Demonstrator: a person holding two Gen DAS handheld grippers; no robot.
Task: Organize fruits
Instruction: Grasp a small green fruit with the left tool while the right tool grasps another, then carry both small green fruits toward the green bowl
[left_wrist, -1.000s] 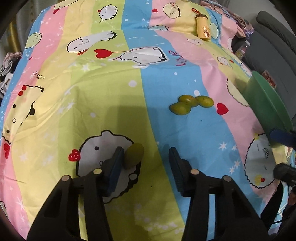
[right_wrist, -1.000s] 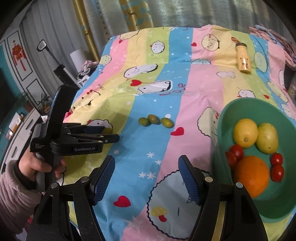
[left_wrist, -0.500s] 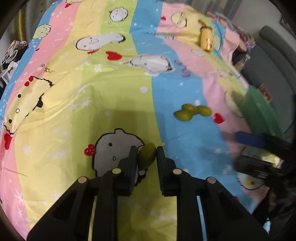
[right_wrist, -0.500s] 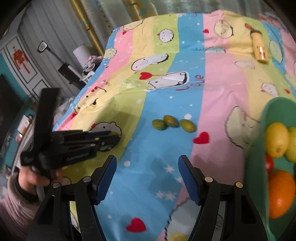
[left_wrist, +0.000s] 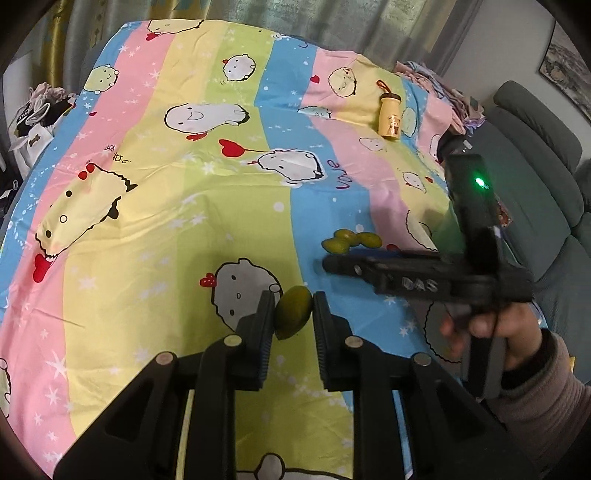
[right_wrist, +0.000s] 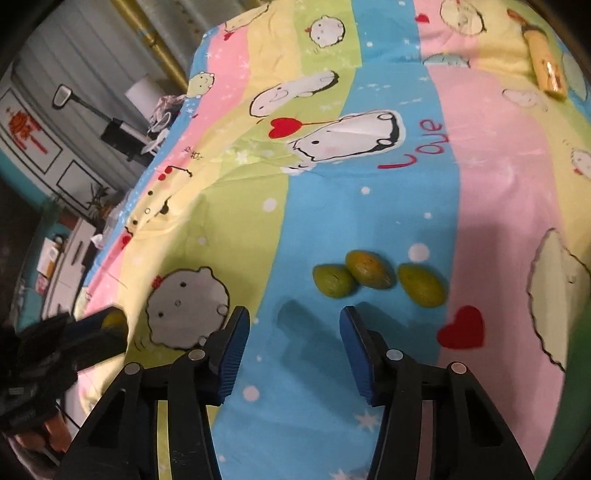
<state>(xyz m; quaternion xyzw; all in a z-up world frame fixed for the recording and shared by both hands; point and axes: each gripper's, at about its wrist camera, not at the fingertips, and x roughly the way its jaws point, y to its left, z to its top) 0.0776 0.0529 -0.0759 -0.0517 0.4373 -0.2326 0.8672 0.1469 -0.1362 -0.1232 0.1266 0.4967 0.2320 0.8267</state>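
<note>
I've got the striped cartoon sheet (left_wrist: 177, 206) spread across the bed filling both views, largest thing here by far. The green bowl (left_wrist: 448, 229) barely shows, a sliver behind my right gripper (right_wrist: 291, 325), off past the right finger of the left gripper (left_wrist: 293, 314).

Step in hand, as I read it: collecting the small green fruits for the bowl, one gripper each. Left gripper is clamped tight on one green fruit (left_wrist: 293, 312), pinched squarely between both fingers and standing on end. Right gripper: its fingers are closing but nothing sits between them; only bare blue sheet lies in the gap. The three loose fruits (right_wrist: 365, 275) lie in a row just ahead of those fingertips, the left two touching, the third slightly apart and beyond the right finger.

Next, I reckon the right gripper wants to ease forward until the nearest fruit sits between the fingers before it pinches, otherwise it shuts on air. The left needs carrying over to the bowl. The yellow bottle (left_wrist: 390, 115) lies far beyond, out of play.
</note>
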